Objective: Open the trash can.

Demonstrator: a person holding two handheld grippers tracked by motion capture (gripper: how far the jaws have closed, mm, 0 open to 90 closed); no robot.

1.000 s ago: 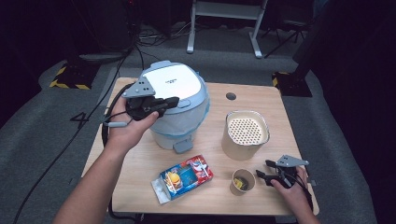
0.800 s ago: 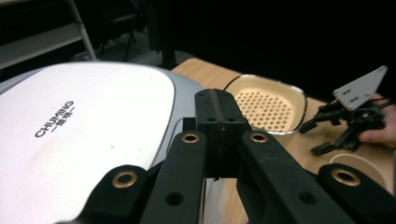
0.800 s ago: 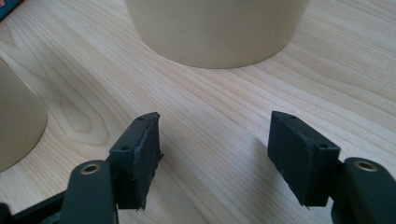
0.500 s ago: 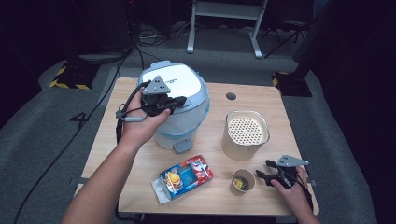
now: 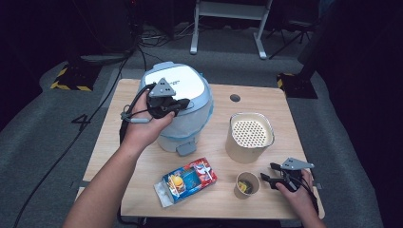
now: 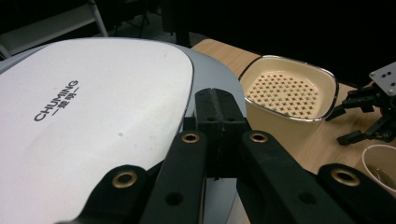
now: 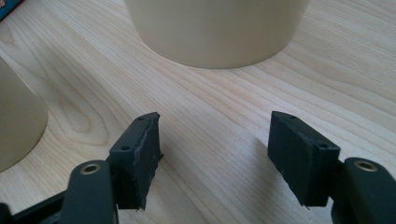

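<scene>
Left gripper (image 5: 183,105): jaws pressed together, empty, held over the lid of the rice cooker (image 5: 190,90). The cooker stands at the desk's (image 5: 266,102) far left part. Right gripper (image 5: 267,173): jaws apart, nothing between them, low over the desk's near right corner, just beside the paper cup (image 5: 247,185); perforated cream pot (image 5: 251,135) beyond.

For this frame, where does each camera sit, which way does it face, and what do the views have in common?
High view: above the person's side, looking forward and down on the table; both forearms, left gripper over the cooker, right gripper.
Left gripper view: along its shut jaws across the cooker lid toward the perforated pot; the other gripper shows far right.
Right gripper view: low over the wood, between parted jaws.
Shared: the pot appears in all three views.
</scene>
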